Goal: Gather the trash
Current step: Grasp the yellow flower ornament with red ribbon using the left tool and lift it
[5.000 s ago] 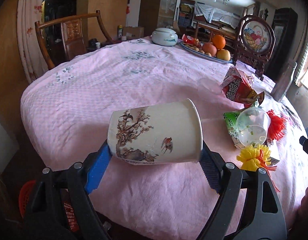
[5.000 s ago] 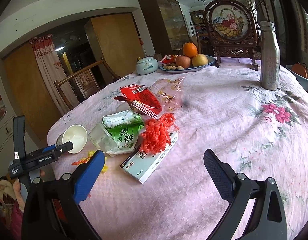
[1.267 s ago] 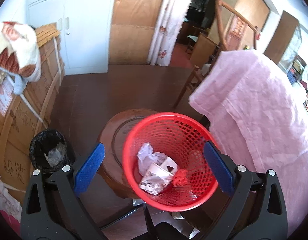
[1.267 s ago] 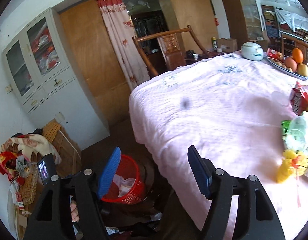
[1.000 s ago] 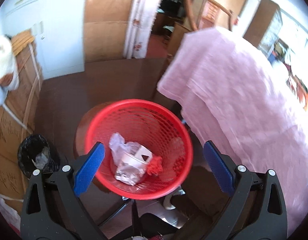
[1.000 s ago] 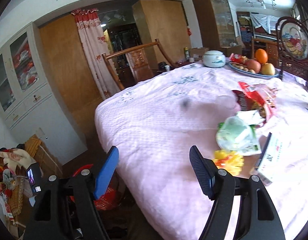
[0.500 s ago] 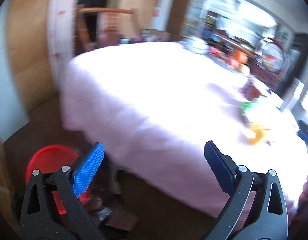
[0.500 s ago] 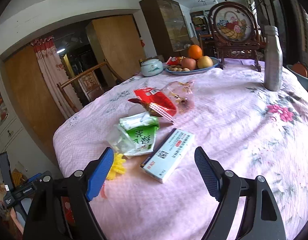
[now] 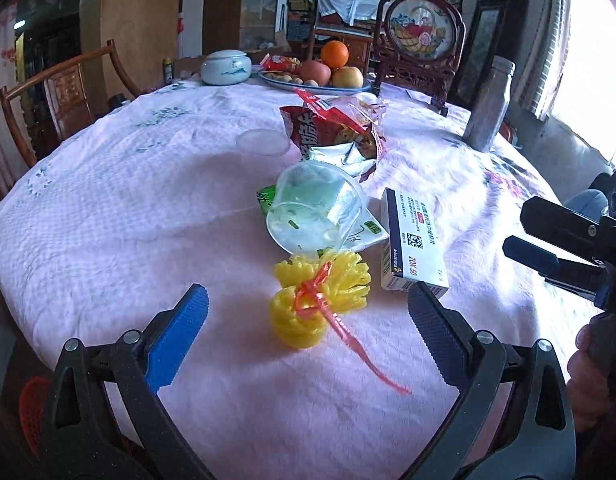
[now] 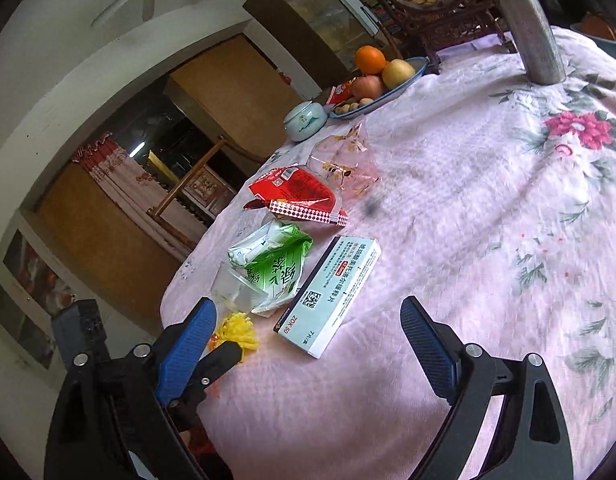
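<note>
A round table (image 9: pixel 88 208) draped in a soft, quilted pink cloth fills both views. In the centre of the left wrist view lies a crinkled yellow plastic pom-pom (image 9: pixel 318 300) tied with a thin red ribbon, just beside a clear plastic cup (image 9: pixel 314 210) tipped on its side over a glossy green wrapper (image 10: pixel 274 268). Right of them sits a rectangular white cardboard box (image 9: pixel 412 248); above, a crumpled red foil snack bag (image 9: pixel 328 136). The left gripper (image 9: pixel 308 316) points down at the pom-pom, its ribbed blue pads spread wide and empty, clear of the trash. At the bottom of the right wrist view, the right gripper (image 10: pixel 308 344) tilts toward the box, its jaws opening with nothing between them. A hand (image 9: pixel 592 356) shows at the right edge.
</note>
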Demonstrator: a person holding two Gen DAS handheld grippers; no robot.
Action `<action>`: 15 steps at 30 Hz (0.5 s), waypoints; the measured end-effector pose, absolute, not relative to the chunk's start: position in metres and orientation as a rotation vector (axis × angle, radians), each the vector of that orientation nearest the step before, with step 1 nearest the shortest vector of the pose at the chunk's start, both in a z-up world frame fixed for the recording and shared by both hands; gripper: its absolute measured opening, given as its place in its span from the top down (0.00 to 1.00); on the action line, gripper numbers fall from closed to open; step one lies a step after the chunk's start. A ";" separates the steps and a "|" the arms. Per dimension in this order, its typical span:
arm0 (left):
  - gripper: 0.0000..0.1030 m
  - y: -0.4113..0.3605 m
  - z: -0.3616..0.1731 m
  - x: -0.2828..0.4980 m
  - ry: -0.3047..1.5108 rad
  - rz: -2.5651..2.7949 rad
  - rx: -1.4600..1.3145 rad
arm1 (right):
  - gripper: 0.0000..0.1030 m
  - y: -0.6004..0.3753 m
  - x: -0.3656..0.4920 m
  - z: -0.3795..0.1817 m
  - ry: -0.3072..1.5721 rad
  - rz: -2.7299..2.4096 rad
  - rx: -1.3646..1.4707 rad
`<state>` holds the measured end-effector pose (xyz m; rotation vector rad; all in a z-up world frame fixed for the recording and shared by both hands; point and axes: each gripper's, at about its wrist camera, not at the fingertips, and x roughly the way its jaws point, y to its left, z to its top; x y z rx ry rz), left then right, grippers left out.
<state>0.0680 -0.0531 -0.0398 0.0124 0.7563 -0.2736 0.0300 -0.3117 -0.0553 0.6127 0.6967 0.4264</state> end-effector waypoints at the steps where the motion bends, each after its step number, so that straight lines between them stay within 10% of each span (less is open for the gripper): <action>1: 0.09 -0.053 -0.042 0.069 0.758 -0.265 0.015 | 0.11 -0.312 0.031 -0.057 0.706 0.445 0.632; 6: 0.55 -0.048 -0.044 0.070 0.750 -0.218 0.030 | 0.11 -0.313 0.034 -0.061 0.724 0.475 0.678; 15: 0.59 0.008 -0.025 0.040 0.686 -0.164 -0.079 | 0.11 -0.304 0.032 -0.055 0.723 0.415 0.592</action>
